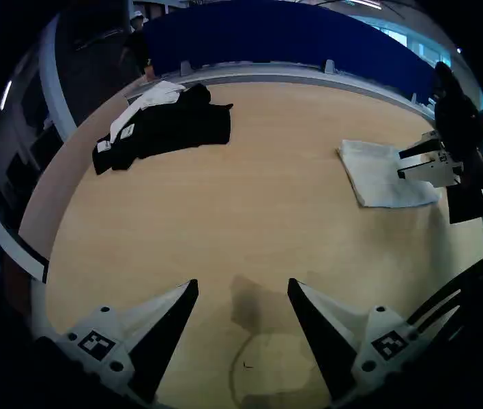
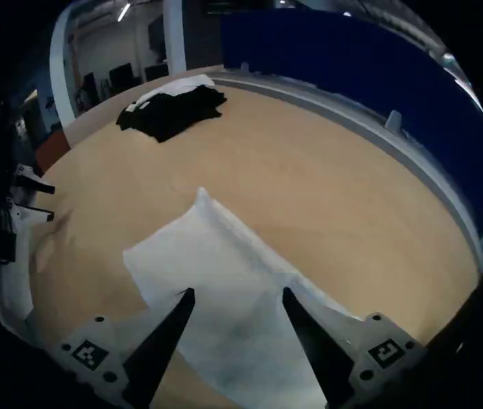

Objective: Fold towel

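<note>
Wooden table (image 1: 241,204) bears a white towel (image 2: 207,266); blue partition (image 1: 275,34) behind; left gripper (image 1: 241,290), right gripper (image 2: 238,293) gape empty.

Light wood table (image 1: 241,204) w/ a heap of black & white clothes (image 1: 166,126) at its far left; blue partition (image 1: 275,34) along the far edge; dim office bkgd beyond

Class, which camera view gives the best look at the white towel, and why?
The right gripper view: the white towel lies large and close, its fold visible. The left gripper view shows it small and distant.
</note>
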Demonstrator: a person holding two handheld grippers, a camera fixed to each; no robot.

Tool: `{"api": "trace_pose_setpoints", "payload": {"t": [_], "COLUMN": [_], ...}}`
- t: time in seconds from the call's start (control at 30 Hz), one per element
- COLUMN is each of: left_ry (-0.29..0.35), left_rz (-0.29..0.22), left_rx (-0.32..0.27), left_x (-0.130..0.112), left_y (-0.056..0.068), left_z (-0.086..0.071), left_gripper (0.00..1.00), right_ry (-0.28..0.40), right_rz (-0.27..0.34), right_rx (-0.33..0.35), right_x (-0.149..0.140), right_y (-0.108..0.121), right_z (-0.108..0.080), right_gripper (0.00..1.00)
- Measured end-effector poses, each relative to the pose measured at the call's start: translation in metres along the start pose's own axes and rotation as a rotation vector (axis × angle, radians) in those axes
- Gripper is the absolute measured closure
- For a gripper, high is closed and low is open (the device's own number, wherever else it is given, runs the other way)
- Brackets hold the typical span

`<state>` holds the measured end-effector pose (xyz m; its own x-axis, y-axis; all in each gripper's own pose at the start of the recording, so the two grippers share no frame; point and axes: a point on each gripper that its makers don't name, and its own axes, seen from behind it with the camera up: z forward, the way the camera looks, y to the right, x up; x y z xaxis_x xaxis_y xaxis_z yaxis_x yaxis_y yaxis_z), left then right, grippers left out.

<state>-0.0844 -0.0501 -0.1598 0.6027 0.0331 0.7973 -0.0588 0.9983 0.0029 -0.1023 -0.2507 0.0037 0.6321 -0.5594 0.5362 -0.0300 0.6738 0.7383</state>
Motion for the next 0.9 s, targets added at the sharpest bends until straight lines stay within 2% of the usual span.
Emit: {"api": "trace_pose_setpoints", "payload": {"t": [0.47, 0.9], "left_ry": [0.001, 0.004], "left_rz": [0.005, 0.020], "left_rx": [-0.003, -0.014], "left_x": [0.000, 0.004], "left_y": [0.001, 0.006], "left_z": [0.002, 0.004], "left_gripper": [0.02, 0.02], "right_ry": [0.003, -0.013], "right_rz": [-0.002, 0.029], "right_rx": [-0.002, -0.034], "right_x": [-0.001, -0.037], "right_y": [0.002, 0.014], "right_z": [-0.005, -0.033], "right_gripper": [0.00, 0.00]}}
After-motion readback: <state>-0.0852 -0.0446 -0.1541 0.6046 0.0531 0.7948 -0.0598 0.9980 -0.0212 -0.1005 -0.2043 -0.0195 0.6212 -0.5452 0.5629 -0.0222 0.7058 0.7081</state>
